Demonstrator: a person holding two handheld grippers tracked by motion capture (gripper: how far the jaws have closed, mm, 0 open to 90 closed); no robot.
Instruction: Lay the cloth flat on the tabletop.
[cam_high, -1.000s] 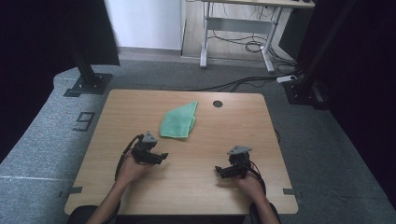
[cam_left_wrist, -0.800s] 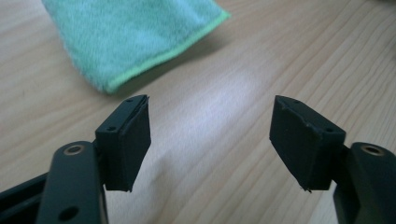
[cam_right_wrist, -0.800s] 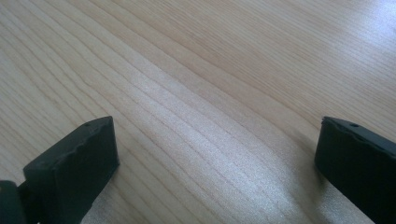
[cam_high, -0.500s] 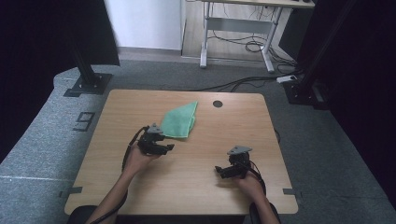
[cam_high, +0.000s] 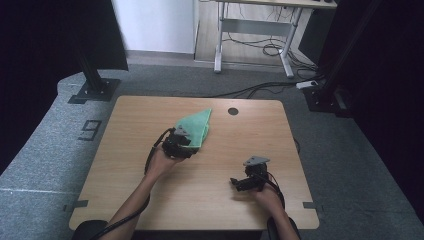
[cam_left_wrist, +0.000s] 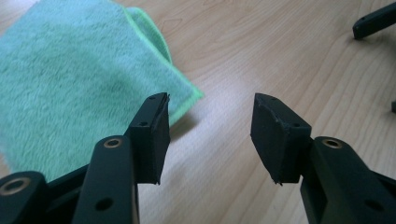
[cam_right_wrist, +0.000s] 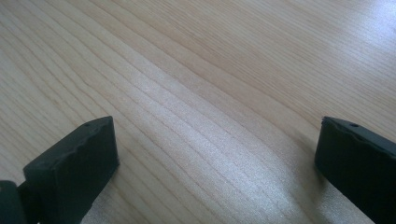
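While the left gripper (cam_left_wrist: 208, 135) jaws, just closing, stand apart, empty, the fluffy green cloth (cam_left_wrist: 70, 88) lies folded beside them.

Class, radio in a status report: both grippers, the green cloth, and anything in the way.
Left gripper at green cloth corner, jaws just closing, nothing gripped yet. Right gripper open over bare table. Cloth folded, flat. Nothing in the way.

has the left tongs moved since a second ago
Yes. The left tongs have gone up the table to the green cloth's near corner, their jaws closing partway, nothing between them.
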